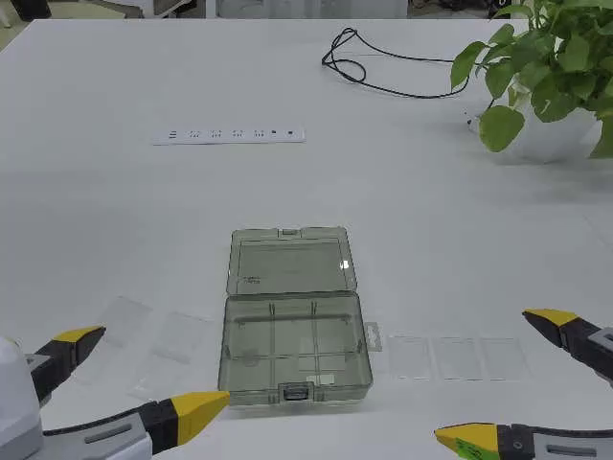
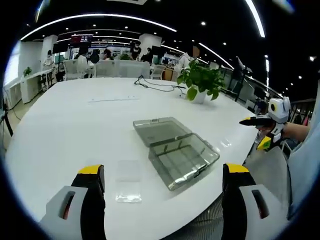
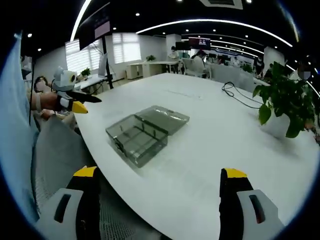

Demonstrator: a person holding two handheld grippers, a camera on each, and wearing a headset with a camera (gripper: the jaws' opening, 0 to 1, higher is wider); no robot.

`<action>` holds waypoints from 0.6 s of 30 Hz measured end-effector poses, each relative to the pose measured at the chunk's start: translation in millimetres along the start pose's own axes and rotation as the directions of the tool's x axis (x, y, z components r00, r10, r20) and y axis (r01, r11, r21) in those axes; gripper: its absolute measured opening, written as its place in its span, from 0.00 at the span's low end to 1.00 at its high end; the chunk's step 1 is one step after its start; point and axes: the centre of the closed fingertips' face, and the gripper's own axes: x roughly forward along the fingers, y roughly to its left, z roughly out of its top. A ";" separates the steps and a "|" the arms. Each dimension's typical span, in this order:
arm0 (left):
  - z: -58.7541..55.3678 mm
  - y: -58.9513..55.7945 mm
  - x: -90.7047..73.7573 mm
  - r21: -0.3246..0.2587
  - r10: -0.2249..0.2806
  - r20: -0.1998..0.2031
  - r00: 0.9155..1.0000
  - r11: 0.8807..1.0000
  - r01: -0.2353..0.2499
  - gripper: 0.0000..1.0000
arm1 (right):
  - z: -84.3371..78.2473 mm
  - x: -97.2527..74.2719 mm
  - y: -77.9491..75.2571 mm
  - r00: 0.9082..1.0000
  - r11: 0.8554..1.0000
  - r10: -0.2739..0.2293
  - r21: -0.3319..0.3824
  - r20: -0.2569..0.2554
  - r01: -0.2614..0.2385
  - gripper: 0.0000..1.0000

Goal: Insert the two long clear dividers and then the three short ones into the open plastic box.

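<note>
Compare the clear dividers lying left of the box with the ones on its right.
The left dividers are two larger sheets; the right dividers are three smaller ones. The left dividers lie skewed, at an angle to the box; the right dividers sit in a straight row, squared with it. Both sets are clear and lie flat on the white table, outside the box.

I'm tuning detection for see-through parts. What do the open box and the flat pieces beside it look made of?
Open box: smoke-tinted translucent plastic, glossy; a glint sits on the lid. Flat pieces: probably clear plastic sheet; the white table shows through, leaving faint outlines.
</note>
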 end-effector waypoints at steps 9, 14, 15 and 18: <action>-1.4 -2.4 0.0 -0.001 -0.004 0.000 1.000 1.000 0.004 1.00 | 0.4 1.2 2.9 1.000 1.000 0.004 -0.002 0.000 -0.004 1.00; -3.4 -2.6 0.2 0.005 -0.005 -0.008 1.000 1.000 0.005 1.00 | 0.0 1.4 3.2 1.000 1.000 0.004 -0.005 -0.001 -0.004 1.00; -3.6 -2.7 0.2 0.006 -0.006 -0.009 1.000 1.000 0.006 1.00 | 0.0 1.2 3.0 1.000 1.000 0.004 -0.005 -0.001 -0.004 1.00; -4.0 -2.9 0.5 0.008 -0.008 -0.012 1.000 1.000 0.009 1.00 | -0.4 0.9 1.8 1.000 1.000 0.003 -0.007 -0.003 -0.003 1.00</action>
